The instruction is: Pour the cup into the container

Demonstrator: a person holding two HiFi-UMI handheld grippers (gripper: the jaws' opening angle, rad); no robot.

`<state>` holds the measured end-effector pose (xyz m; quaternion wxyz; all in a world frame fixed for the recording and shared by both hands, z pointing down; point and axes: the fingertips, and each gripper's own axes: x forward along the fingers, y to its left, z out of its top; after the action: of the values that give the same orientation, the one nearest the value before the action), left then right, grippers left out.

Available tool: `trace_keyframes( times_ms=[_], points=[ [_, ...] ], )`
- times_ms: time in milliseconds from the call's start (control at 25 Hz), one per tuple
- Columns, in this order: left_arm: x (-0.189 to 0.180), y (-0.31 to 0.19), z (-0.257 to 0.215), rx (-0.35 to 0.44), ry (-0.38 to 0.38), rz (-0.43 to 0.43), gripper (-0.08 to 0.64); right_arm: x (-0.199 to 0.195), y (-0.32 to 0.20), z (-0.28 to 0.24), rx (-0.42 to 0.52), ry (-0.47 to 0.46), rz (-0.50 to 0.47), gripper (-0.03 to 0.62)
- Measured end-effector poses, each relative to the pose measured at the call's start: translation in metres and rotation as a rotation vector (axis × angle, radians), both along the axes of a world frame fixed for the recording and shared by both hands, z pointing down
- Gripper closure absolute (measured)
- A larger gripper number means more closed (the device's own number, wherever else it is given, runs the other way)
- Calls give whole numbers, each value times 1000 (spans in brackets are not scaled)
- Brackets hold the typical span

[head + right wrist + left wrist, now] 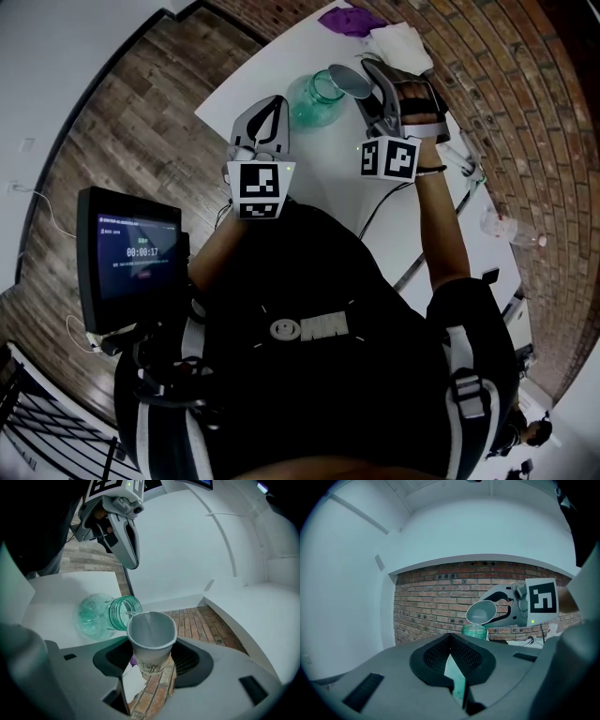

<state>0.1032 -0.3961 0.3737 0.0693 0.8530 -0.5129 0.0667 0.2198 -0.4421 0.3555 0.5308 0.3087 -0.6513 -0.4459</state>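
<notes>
The paper cup (151,641) was gripped in the jaws of the right gripper (151,660) and tipped, its rim at the mouth of the green glass container (101,616) on the white table (246,86). The left gripper (451,638) was closed on nothing nearby. Pouring appeared under way; how much remained in the cup could not be told.

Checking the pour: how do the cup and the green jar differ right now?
The cup is opaque and pale; the jar is clear green glass. The cup hangs tilted in the right tool; the jar stands upright on the table. The cup tapers; the jar bulges. Both are open-topped.
</notes>
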Motion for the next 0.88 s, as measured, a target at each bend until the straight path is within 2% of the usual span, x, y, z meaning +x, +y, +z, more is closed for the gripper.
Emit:
trace_keyframes(
  times_ms=[880],
  points=[
    [3,1,-3,6,2,5,566,2,0,-7,15,11,-8,331]
  ],
)
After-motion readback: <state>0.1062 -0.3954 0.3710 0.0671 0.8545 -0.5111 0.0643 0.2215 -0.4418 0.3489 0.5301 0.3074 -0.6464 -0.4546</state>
